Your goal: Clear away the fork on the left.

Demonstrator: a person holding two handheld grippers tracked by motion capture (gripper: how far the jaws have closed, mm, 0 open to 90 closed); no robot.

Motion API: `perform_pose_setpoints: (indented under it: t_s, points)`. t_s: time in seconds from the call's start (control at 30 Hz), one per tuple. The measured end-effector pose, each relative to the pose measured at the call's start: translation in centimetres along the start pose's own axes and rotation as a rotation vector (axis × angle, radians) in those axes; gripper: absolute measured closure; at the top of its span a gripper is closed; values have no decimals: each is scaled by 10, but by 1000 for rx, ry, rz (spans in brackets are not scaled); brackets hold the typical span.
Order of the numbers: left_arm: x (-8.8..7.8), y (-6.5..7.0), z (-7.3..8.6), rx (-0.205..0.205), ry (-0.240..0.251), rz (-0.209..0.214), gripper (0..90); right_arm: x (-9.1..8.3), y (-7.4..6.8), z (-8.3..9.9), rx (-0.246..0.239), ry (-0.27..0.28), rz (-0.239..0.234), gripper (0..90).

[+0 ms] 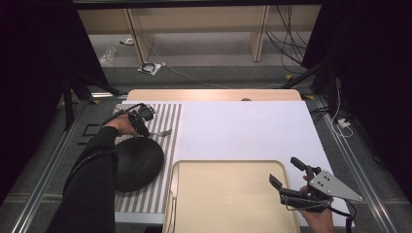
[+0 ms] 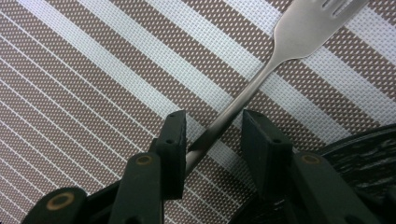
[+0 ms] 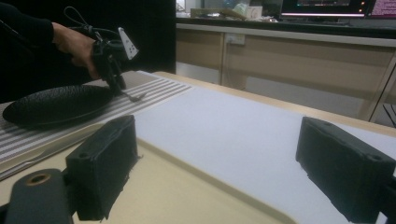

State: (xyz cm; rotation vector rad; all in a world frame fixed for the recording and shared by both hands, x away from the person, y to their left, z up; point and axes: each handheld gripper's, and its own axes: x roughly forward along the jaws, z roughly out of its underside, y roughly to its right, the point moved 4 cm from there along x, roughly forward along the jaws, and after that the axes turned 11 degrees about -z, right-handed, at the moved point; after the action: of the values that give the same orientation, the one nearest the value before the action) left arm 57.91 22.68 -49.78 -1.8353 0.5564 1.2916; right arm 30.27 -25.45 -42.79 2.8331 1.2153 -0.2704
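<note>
The left tool [image 2: 212, 128], half-closed, straddles the slim silver metal fork's [image 2: 261, 77] handle on the brown-and-white striped woven placemat [image 2: 93, 84] without visibly pinching it, so the thin handle, off-centre toward one pad, may well slip or pivot away.

Left gripper [image 2: 212, 128] points down, jaws part-open; right gripper [image 3: 219, 163] jaws wide.
</note>
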Motion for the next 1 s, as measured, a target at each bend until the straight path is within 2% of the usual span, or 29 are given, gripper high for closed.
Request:
perform_pose_setpoints:
  t_s: [0.2, 0.27, 1.0]
  points:
    - [1, 0, 0, 2, 1, 5, 625, 0, 0, 0, -1, -1, 1, 134]
    - [0, 1, -1, 12, -1, 10, 648, 0, 0, 0, 0, -1, 1, 134]
    - [-1, 4, 0, 11, 5, 57, 831, 0, 0, 0, 0, -2, 1, 134]
